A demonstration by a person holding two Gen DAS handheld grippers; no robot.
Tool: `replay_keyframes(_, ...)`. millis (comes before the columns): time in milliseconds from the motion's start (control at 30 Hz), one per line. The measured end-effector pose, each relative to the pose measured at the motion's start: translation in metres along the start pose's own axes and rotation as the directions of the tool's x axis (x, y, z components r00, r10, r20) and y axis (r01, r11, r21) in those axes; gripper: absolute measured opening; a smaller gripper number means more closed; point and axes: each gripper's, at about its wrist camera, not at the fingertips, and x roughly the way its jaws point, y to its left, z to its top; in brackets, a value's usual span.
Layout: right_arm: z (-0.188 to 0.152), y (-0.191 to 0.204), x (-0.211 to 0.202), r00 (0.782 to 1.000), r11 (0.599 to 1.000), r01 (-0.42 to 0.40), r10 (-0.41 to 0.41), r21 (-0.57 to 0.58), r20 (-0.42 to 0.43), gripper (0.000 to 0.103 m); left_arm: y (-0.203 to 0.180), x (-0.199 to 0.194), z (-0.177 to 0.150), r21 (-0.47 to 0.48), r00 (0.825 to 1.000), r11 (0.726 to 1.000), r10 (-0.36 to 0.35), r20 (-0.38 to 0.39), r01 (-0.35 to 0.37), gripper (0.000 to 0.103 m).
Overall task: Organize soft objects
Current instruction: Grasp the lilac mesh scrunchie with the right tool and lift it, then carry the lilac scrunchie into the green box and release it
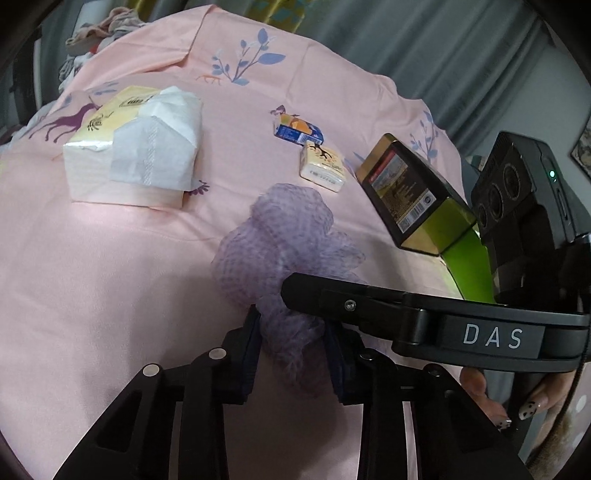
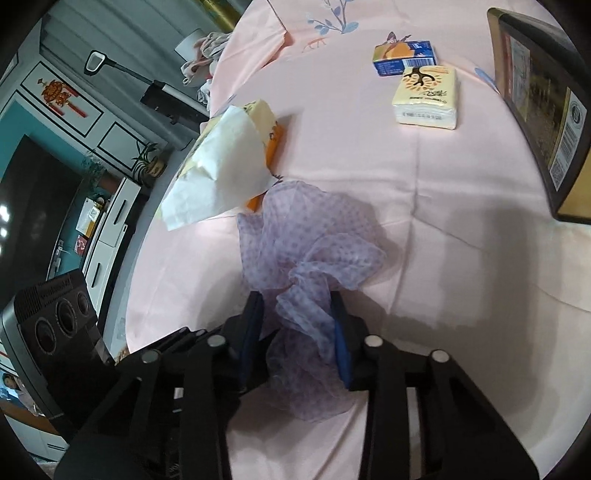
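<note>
A crumpled purple mesh cloth [image 1: 280, 236] lies on the pink printed sheet [image 1: 110, 277]. My left gripper [image 1: 291, 332] is shut on the cloth's near end, with mesh bunched between its pads. In the right wrist view the same purple cloth [image 2: 310, 240] is pinched by my right gripper [image 2: 299, 325]. The right gripper's black finger [image 1: 295, 291] crosses just above the left one. A large tissue pack [image 1: 136, 147] with a white tissue pulled up sits at the left, and a small tissue pack [image 1: 323, 168] lies behind the cloth.
A blue and orange pack [image 1: 297, 129] lies next to the small tissue pack [image 2: 424, 99]. A green-gold box [image 1: 413, 192] stands at the right, close to the right gripper. Clothes [image 1: 99, 33] are heaped at the sheet's far left corner. A hand [image 1: 495, 402] holds the right gripper's handle.
</note>
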Motion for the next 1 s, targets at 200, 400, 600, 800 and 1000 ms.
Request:
replay_keyframes(200,-0.002,0.01,-0.022,0.999,0.999,-0.036,0.037,-0.015,0.037,0.031,-0.015,-0.017,0.004,0.041,0.999,0.999,-0.008,0.046,0.006,0.03)
replay_keyframes(400,0.0,0.017,-0.078,0.986,0.999,-0.034,0.038,-0.032,0.164,0.03,-0.058,-0.043,0.022,0.133,0.992,0.991,-0.042,0.121,0.025,0.03)
replay_keyframes(600,0.001,-0.003,-0.153,0.942,1.0,0.01,-0.009,0.0,0.334,0.029,-0.124,-0.05,0.042,0.218,0.98,0.974,-0.106,0.169,0.068,0.03)
replay_keyframes(800,-0.012,-0.053,-0.231,0.863,0.994,0.011,-0.066,0.112,0.5,0.026,-0.198,-0.03,0.058,0.297,0.968,0.946,-0.187,0.169,0.131,0.03)
replay_keyframes(1000,-0.023,-0.1,-0.278,0.782,0.964,0.088,-0.222,0.249,0.583,0.026,-0.262,0.01,0.065,0.354,0.968,0.918,-0.227,0.106,0.177,0.03)
